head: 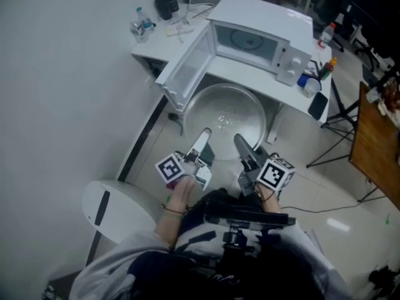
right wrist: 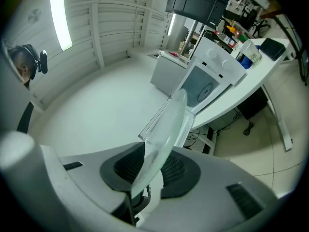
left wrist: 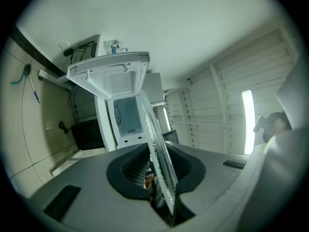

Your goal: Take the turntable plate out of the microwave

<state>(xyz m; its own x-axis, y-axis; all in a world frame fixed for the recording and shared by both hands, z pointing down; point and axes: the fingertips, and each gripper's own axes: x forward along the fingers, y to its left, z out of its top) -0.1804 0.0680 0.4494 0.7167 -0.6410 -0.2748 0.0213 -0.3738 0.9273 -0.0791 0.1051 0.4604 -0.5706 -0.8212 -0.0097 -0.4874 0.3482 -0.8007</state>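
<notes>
Glass plate [head: 226, 114] is out of the microwave [head: 259, 39], near me. My left gripper [head: 204, 136] and right gripper [head: 241, 144] are both clamped on its near rim. Looks heavy, slick and breakable, so a two-sided grip suits it.

Microwave [head: 259, 39]: one. Glass turntable plate [head: 225, 120]: one. Grippers: two, the left gripper [head: 204, 136] and the right gripper [head: 240, 144]. White table [head: 147, 55]: one. Bottles: two, a left bottle [head: 142, 22] and a right bottle [head: 325, 35].
</notes>
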